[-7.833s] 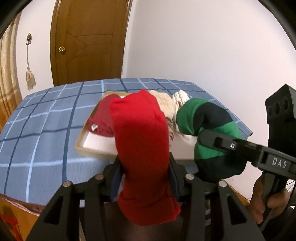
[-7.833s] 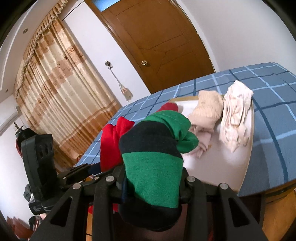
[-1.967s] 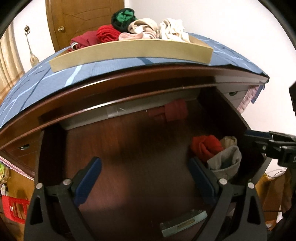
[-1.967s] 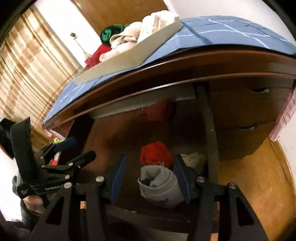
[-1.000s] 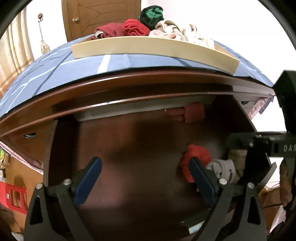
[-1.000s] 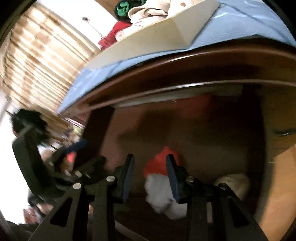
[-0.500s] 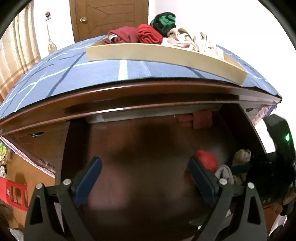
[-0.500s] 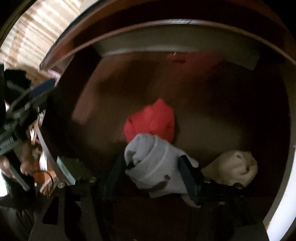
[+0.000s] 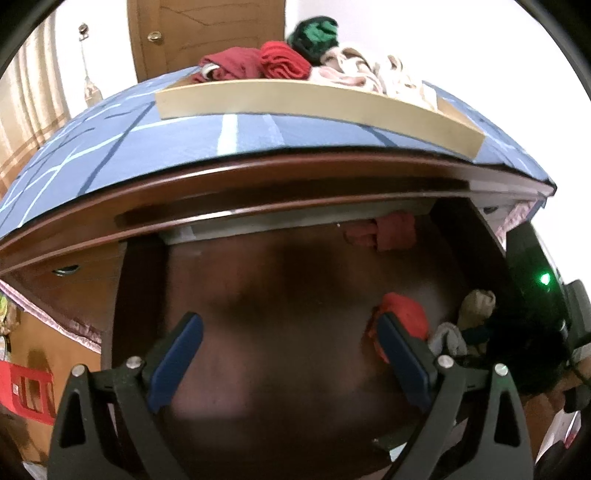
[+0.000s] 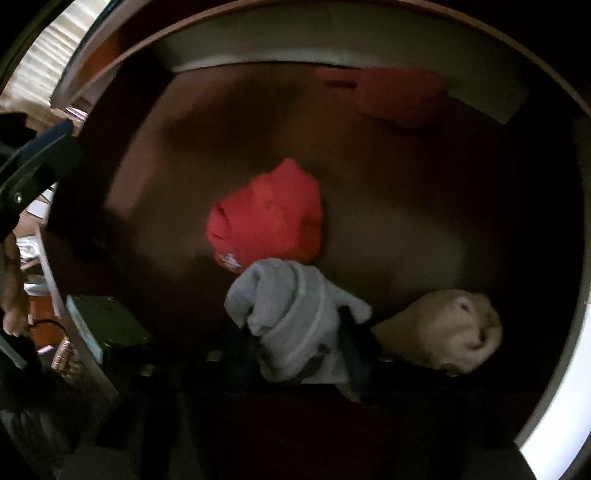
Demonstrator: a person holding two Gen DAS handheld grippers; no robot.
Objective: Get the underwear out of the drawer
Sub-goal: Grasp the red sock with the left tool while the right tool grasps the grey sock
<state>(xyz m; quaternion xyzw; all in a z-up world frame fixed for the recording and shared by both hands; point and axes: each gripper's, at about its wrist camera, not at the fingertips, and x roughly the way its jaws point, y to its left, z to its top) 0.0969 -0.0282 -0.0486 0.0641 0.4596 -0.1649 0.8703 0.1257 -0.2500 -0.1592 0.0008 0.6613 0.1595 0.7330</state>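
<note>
Right wrist view, looking steeply down into the open drawer [image 10: 406,236]. Pretty dark and a bit smeary in there. Got the right tool [image 10: 295,332] pinching the grey roll [image 10: 291,306] of underwear, one finger on each side, pads squeezing the fabric. Just been closing those jaws with the roll between them. Sitting near the drawer's front edge, touching the red roll [image 10: 269,218] right behind it. Can also see a beige roll [image 10: 443,328] just to the right of the grey one, and a dark red piece [image 10: 399,92] way back against the rear wall.

Over on the left wrist view: left tool [image 9: 288,321] spread wide with nothing in it, hovering over bare drawer floor. Same red roll peeking out beside its right finger [image 9: 402,354]. Up top, a blue checked cloth [image 9: 147,147] on the dresser, plus a tray [image 9: 295,99] piled with red, green and pale clothes. Wooden door [image 9: 207,33] behind all that.
</note>
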